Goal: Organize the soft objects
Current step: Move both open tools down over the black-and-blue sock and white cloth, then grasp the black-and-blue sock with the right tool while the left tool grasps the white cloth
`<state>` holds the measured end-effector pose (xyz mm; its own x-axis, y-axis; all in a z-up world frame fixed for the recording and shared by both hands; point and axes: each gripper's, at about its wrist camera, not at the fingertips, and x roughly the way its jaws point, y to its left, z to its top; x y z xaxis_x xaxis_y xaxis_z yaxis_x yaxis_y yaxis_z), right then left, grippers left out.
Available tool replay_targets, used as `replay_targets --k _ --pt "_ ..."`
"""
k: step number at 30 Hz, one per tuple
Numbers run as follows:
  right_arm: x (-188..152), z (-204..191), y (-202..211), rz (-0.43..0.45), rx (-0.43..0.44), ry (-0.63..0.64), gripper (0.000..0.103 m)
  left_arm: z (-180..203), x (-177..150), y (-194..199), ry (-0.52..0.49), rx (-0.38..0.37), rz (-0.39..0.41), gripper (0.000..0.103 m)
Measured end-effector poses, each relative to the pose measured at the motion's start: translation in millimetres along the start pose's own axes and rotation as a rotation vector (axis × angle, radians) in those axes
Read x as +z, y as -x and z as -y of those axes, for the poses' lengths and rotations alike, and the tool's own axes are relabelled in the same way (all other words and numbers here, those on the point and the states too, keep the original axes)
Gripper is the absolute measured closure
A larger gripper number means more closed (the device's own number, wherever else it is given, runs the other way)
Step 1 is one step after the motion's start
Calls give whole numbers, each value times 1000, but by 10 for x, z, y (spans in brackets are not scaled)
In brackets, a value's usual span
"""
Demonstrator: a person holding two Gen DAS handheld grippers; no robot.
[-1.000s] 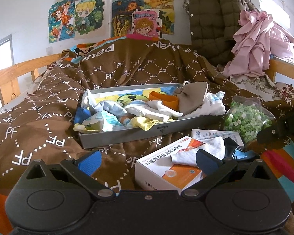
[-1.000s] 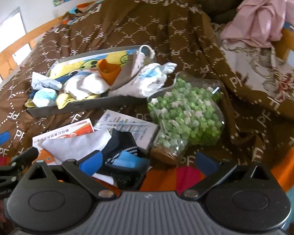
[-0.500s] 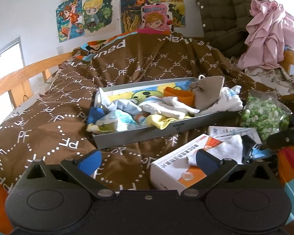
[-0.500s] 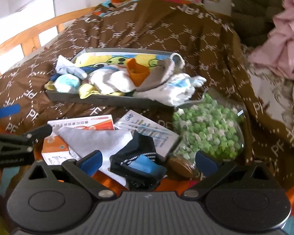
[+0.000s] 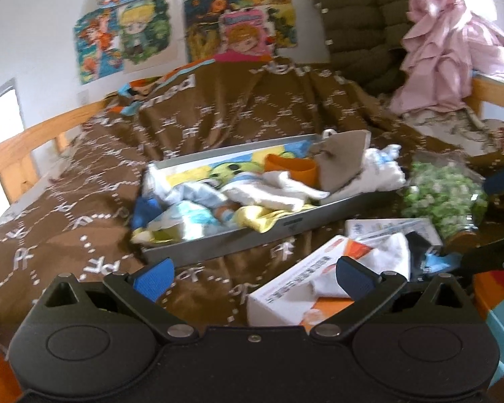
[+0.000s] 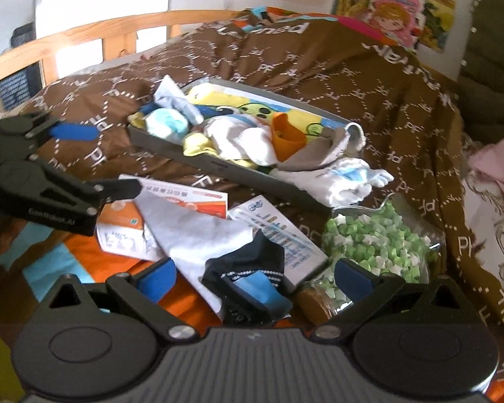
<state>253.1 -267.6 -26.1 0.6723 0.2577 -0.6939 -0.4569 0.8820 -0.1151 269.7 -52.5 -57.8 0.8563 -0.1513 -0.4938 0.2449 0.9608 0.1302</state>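
Left wrist view looks over the left gripper [image 5: 253, 273], whose blue-padded fingers stand wide apart and hold nothing, above a brown patterned blanket [image 5: 218, 117] spread on a wooden-railed bed. Ahead of it sits a shallow grey tray [image 5: 268, 231] piled with soft things: white socks [image 5: 279, 194], a yellow cloth [image 5: 255, 216] spilling over the front wall, an orange piece [image 5: 290, 168] and a grey-brown sock [image 5: 342, 161] leaning up at the tray's far right end. Just beside the tray's near right corner lies a white and orange box [image 5: 285, 299] with a white cloth [image 5: 386, 262] draped on it, and a black sock [image 5: 420, 245] lies next to that cloth. Right wrist view shows the right gripper [image 6: 255, 277], jaws likewise spread wide and empty, hovering directly over the black sock [image 6: 248, 258], which has a light blue inside and lies between the two blue pads, partly on the white cloth [image 6: 198, 231] and touching a white printed box [image 6: 279, 231]. A clear bag of green and white pieces [image 6: 369, 241] sits to the right of that box. The left gripper [image 6: 94, 161] reaches in from the left edge, one finger over the orange box [image 6: 121, 218]. Cartoon pictures [image 5: 134, 33] hang on the wall behind, and a pink garment [image 5: 447, 53] is heaped at the far right.
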Motion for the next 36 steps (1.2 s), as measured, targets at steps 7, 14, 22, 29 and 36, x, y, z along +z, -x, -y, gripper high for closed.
replay_targets --k 7,14,22,29,36 --pt "-49 56 -56 -48 10 8 1 49 8 -116 -38 -116 4 1" --pt "-68 81 -183 -85 -34 7 10 270 -31 -240 -156 -264 16 1" --pt "-63 12 -351 -136 -12 37 29 463 -131 -319 -262 -318 -3 1" --pt "-72 -8 -468 -176 2 23 45 568 -155 -345 -313 -315 -26 7" --pt "-80 -6 -556 -207 -10 -11 61 650 -180 -348 -347 -301 -25 17"
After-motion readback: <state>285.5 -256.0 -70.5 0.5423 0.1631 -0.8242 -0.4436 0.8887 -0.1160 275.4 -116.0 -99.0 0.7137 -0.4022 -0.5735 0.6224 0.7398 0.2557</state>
